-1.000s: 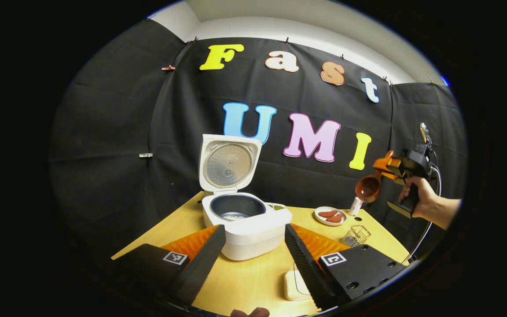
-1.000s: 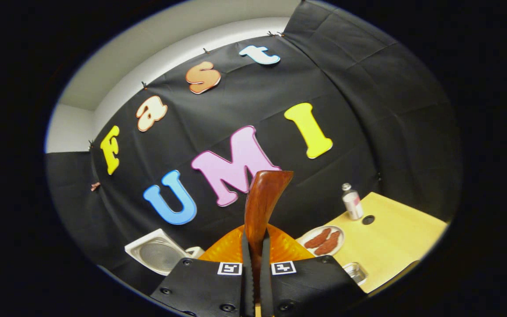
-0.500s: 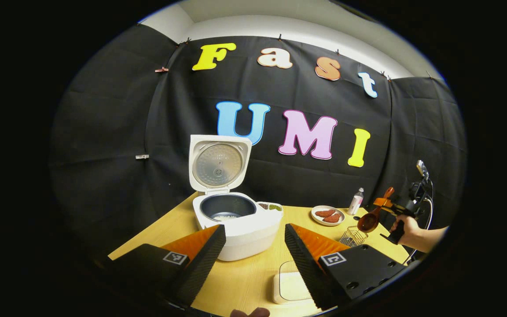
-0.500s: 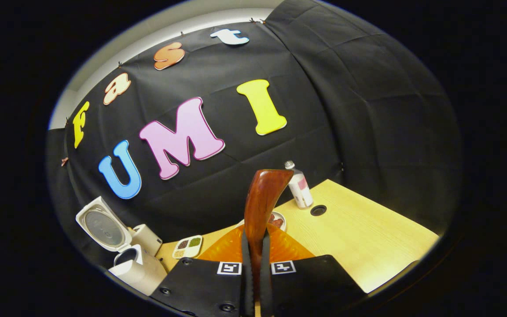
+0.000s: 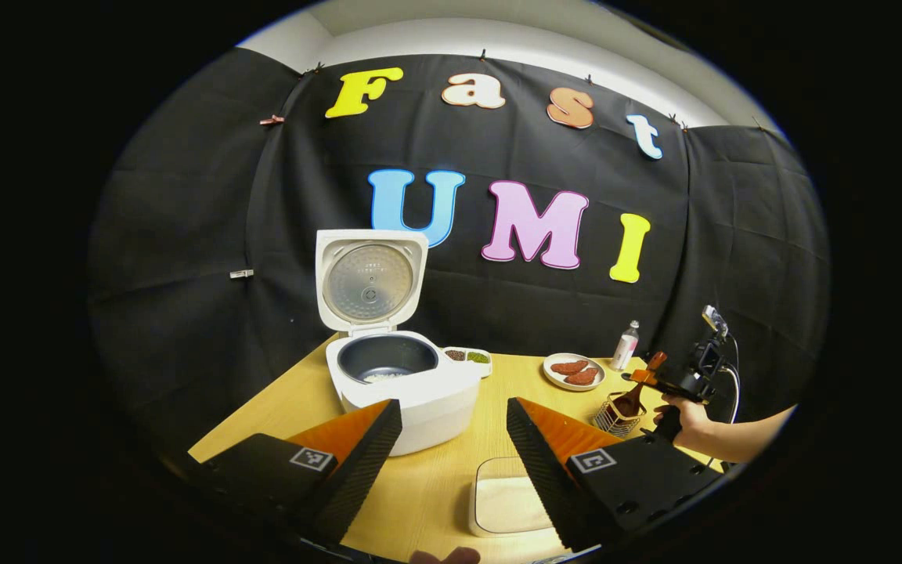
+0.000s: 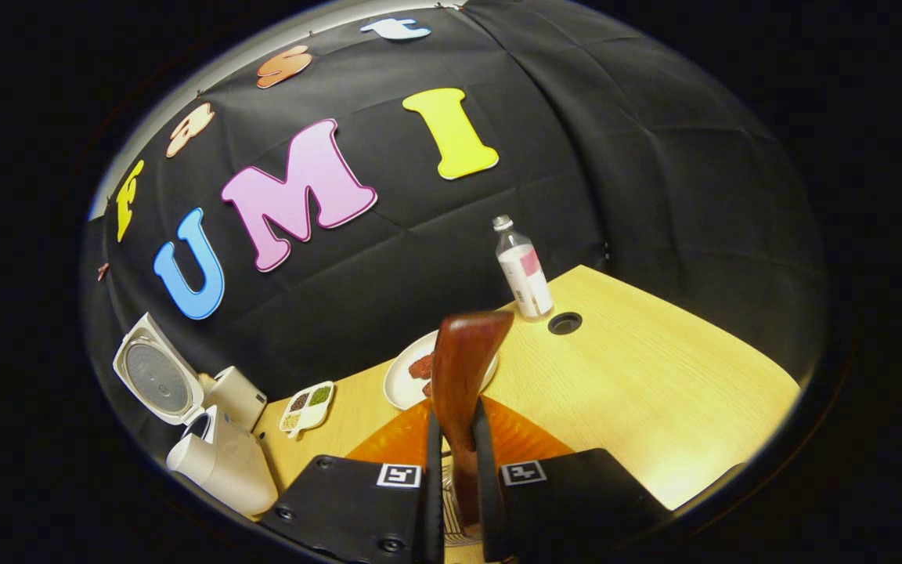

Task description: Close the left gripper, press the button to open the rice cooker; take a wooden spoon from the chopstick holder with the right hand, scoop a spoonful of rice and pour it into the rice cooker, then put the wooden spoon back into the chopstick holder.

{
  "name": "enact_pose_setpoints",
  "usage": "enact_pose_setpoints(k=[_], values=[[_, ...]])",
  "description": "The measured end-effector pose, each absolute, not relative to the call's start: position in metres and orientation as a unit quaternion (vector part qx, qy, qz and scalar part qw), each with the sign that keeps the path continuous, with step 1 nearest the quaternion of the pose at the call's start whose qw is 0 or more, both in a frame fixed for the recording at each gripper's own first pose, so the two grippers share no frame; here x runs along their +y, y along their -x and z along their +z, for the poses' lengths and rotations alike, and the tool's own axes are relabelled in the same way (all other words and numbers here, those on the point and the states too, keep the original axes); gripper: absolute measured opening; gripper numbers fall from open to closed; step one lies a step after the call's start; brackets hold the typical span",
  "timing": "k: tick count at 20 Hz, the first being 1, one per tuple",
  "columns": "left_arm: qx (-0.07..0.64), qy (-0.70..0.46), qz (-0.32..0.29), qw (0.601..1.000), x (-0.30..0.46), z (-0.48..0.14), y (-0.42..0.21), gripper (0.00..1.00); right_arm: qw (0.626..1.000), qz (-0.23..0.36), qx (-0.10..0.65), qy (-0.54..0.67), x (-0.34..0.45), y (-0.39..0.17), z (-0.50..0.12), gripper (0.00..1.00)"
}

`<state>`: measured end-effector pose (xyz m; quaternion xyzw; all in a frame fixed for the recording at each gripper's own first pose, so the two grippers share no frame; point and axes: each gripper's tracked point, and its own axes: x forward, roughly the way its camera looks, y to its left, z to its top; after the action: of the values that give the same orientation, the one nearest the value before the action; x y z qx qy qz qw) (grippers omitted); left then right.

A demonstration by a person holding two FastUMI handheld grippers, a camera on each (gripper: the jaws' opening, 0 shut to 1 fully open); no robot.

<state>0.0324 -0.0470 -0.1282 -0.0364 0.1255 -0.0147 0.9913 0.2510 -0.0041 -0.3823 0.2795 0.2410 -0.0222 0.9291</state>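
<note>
Your left gripper (image 5: 451, 442) hangs low over the wooden table (image 5: 435, 493) with its fingers spread wide apart, nothing between them. Straight ahead of it sits the rice cooker (image 5: 396, 384), lid (image 5: 370, 278) standing upright and open, and you can see a little white rice at the bottom of the dark inner pot (image 5: 387, 362). Just beside your near finger lies a shallow white tray of rice (image 5: 502, 505).

Over on the right of the left gripper view, your hand (image 5: 682, 415) holds the right gripper (image 5: 658, 381) above the wire chopstick holder (image 5: 615, 415), and the wooden spoon (image 5: 633, 395) is tilted with its bowl down inside that basket.

From the right gripper view, the right gripper (image 6: 459, 486) has both fingers pressed against the wooden spoon (image 6: 463, 376), clamping the handle, which rises up between them. Wire mesh of the chopstick holder (image 6: 445, 501) peeks through just below the grip.

Beyond the spoon you have a white plate (image 6: 404, 380) with reddish-brown pieces, a small bottle (image 6: 524, 270) near the back edge, and a little divided dish (image 6: 306, 406) beside the cooker (image 6: 216, 454).
</note>
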Motion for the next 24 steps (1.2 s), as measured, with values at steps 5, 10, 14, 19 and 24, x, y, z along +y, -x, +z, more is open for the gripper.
enact_pose_setpoints(k=[5, 10, 14, 19, 24], values=[[0.113, 0.025, -0.019, 0.993, -0.046, -0.116, -0.036, 0.94, 0.915, -0.041, 0.260, -0.304, -0.015, -0.246, -0.384, 0.70], [0.099, 0.030, -0.019, 0.994, -0.047, -0.098, -0.040, 0.94, 0.922, -0.054, 0.269, -0.274, -0.035, -0.216, -0.364, 0.87], [0.081, 0.021, -0.014, 0.996, -0.041, -0.077, -0.056, 0.94, 0.918, -0.039, 0.291, -0.267, -0.032, -0.179, -0.335, 0.91], [0.039, 0.029, -0.004, 0.999, -0.028, -0.032, -0.085, 0.95, 0.933, -0.007, 0.250, -0.259, -0.014, -0.138, -0.254, 0.98], [-0.005, 0.028, 0.028, 0.999, 0.006, 0.021, -0.129, 0.95, 0.945, 0.021, 0.213, -0.248, 0.005, -0.097, -0.190, 0.98]])
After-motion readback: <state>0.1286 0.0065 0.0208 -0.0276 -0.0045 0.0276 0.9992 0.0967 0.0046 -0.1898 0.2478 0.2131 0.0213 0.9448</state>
